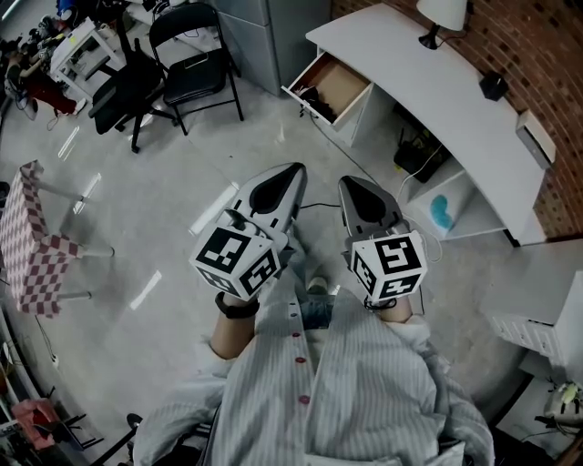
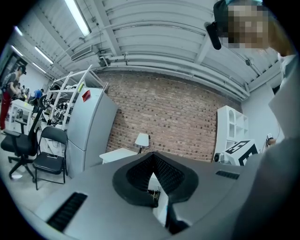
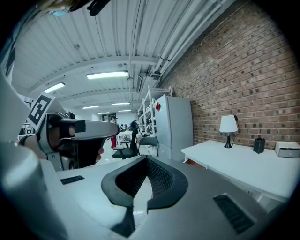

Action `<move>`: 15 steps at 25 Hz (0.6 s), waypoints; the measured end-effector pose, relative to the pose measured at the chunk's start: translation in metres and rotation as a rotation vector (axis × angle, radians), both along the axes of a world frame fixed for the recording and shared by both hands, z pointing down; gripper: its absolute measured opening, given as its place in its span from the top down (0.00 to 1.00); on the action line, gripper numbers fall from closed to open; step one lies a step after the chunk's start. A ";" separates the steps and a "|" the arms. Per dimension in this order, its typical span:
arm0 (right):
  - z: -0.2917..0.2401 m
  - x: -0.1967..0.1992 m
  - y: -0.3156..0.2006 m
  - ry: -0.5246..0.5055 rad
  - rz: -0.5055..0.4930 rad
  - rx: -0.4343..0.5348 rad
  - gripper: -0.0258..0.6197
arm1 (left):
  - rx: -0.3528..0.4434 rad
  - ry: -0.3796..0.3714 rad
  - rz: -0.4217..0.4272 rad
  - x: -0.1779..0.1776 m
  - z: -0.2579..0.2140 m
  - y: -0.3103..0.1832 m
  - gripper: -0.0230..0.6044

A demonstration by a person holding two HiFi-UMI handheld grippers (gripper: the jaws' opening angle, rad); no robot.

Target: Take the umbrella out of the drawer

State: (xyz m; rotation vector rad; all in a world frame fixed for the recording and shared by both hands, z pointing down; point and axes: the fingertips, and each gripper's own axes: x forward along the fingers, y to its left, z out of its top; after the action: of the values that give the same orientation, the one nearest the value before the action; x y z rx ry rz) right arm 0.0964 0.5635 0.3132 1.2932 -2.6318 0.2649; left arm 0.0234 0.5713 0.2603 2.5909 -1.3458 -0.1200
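The open drawer (image 1: 339,84) sticks out from the left end of a white desk (image 1: 428,82), far ahead of me. Something dark (image 1: 309,94) lies at the drawer's front end; I cannot tell if it is the umbrella. Both grippers are held close to my body, well short of the drawer. My left gripper (image 1: 295,170) points level toward the desk, its jaws shut on nothing (image 2: 153,157). My right gripper (image 1: 350,182) is beside it, tipped slightly down, jaws also together and empty (image 3: 146,158).
A lamp (image 1: 444,14) and small boxes stand on the desk, with open shelves and cables beneath it. A grey cabinet (image 1: 273,36) is left of the drawer. Folding and office chairs (image 1: 196,59) stand at the back left, a checked table (image 1: 32,241) at the left.
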 end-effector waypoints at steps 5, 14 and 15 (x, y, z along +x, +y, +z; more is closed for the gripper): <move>0.005 -0.019 -0.049 -0.001 0.021 -0.011 0.91 | 0.006 -0.010 0.017 -0.019 -0.002 -0.051 0.95; 0.000 -0.056 -0.171 -0.013 0.080 -0.003 0.91 | 0.018 -0.029 0.049 -0.070 -0.008 -0.171 0.95; 0.000 -0.061 -0.183 -0.012 0.086 -0.002 0.91 | 0.020 -0.029 0.052 -0.076 -0.009 -0.183 0.95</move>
State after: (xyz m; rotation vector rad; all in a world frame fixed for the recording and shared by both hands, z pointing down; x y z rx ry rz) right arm 0.0356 0.3802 0.3128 1.4098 -2.5889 0.2896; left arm -0.0530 0.3880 0.2518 2.6515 -1.2920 -0.0875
